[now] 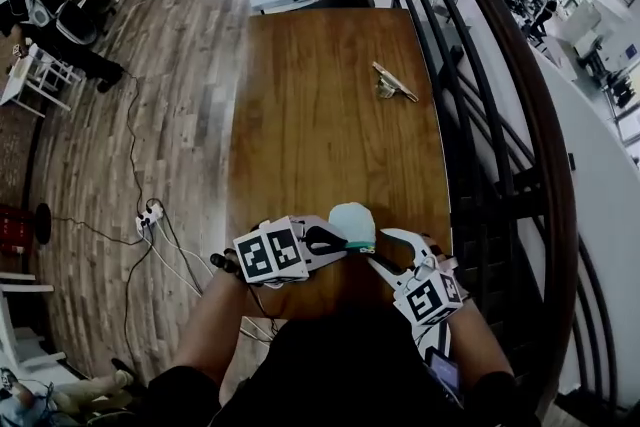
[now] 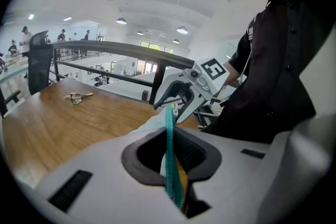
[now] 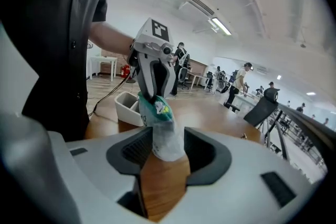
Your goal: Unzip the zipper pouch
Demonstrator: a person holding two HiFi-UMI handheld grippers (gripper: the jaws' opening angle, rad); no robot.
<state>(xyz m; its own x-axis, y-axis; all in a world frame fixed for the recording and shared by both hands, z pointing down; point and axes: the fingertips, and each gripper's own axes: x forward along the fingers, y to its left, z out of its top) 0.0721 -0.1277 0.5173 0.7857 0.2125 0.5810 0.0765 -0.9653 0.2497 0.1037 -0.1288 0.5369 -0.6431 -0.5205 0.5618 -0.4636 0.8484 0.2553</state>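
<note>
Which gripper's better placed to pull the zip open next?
Right, probably. The left gripper is shut on the teal zipper of the pouch, anchoring it. The right gripper's fingers stand apart around the pouch's other end, not pressing it, so it's free to pull.

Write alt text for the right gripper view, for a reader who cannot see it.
A pale pouch with a teal zip is held over a wooden table, its far end clamped by the left gripper, its near end between the open jaws of the right gripper. A person's black shirt fills the picture's left.
</note>
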